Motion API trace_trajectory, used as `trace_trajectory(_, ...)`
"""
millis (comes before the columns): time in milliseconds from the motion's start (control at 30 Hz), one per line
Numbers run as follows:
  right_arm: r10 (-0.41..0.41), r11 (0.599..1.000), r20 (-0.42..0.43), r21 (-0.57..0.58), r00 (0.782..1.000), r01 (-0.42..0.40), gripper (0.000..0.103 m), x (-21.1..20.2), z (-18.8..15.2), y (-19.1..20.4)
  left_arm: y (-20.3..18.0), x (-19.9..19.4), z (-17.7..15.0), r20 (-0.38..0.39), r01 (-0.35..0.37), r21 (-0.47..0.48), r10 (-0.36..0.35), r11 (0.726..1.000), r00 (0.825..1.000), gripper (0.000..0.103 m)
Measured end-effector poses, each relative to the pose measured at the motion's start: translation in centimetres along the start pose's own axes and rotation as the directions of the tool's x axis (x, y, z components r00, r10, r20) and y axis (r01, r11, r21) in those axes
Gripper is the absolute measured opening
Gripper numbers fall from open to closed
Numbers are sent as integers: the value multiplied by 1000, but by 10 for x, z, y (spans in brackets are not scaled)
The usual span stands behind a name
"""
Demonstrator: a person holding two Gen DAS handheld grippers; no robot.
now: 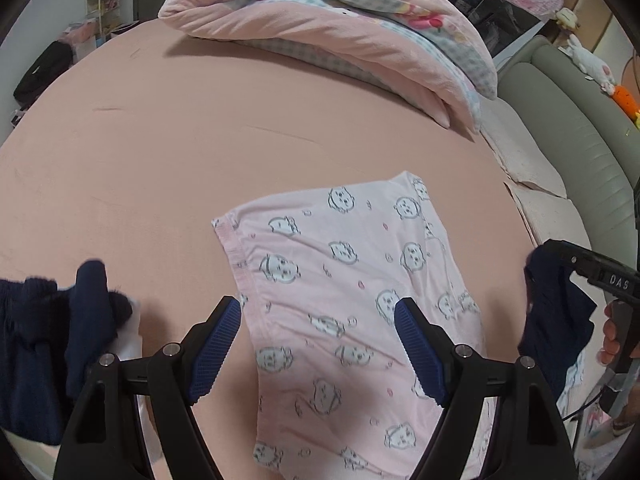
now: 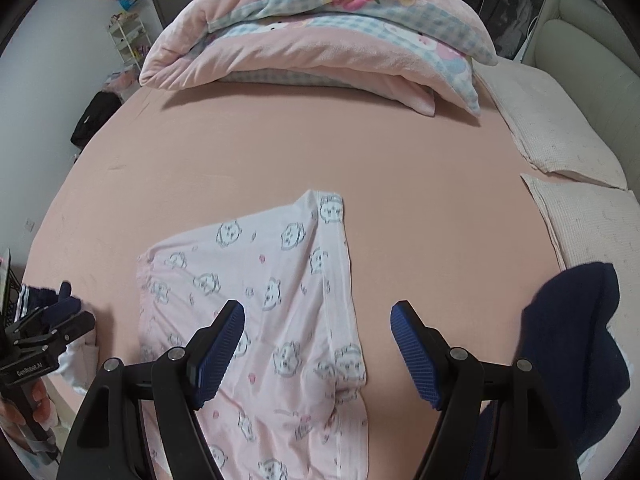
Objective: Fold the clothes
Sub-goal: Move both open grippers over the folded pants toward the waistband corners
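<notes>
Dark navy clothes (image 1: 44, 336) lie heaped at the left edge of the pink bed sheet (image 1: 200, 152), untouched, and I judge they wait their turn. Just right of them the left gripper (image 1: 318, 348) hangs above the sheet, tilted steeply down, its blue pads (image 1: 216, 350) spread wide with nothing between them. Under it and toward the right lies the pale pink printed garment (image 1: 352, 292), flat on the sheet near the front edge, already doubled so that one side shows a folded-over edge; its ribbed band (image 1: 236, 256) faces the left.

In the right wrist view, the right gripper (image 2: 318, 350) also stands spread and empty, above the garment's right border (image 2: 348, 280). Further right another navy piece (image 2: 576, 344) rests at the bed's edge, well apart from the pillows (image 2: 560, 132).

My judgement: the next fold calls for both grippers to come down on matching corners of the near end, one at each side, pinching only the top layers together. Lifting them evenly and laying them toward the far end should keep the edges aligned; a lopsided grab would skew the stack or drag it along the sheet.
</notes>
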State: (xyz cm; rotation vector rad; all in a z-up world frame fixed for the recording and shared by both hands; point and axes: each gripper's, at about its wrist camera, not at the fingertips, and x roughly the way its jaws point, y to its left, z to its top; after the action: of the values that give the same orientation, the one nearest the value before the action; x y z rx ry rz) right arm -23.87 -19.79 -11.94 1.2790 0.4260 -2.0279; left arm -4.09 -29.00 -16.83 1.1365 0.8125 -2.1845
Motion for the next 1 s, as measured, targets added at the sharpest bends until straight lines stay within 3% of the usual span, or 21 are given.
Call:
trace_trajectory(367, 11, 999, -26, 38, 1000, -10, 75, -15, -52, -6, 6, -13, -45, -46, 22, 34, -21, 999, 999, 78)
trace_trajectory(767, 37, 997, -74, 73, 997, -31, 75, -16, -118, -11, 9, -16, -93, -109, 8, 100, 3, 995, 994, 78)
trace_trajectory(1000, 38, 993, -86, 117, 996, -27, 75, -19, -161, -24, 23, -16, -113, -128, 14, 65, -6, 998, 992, 78)
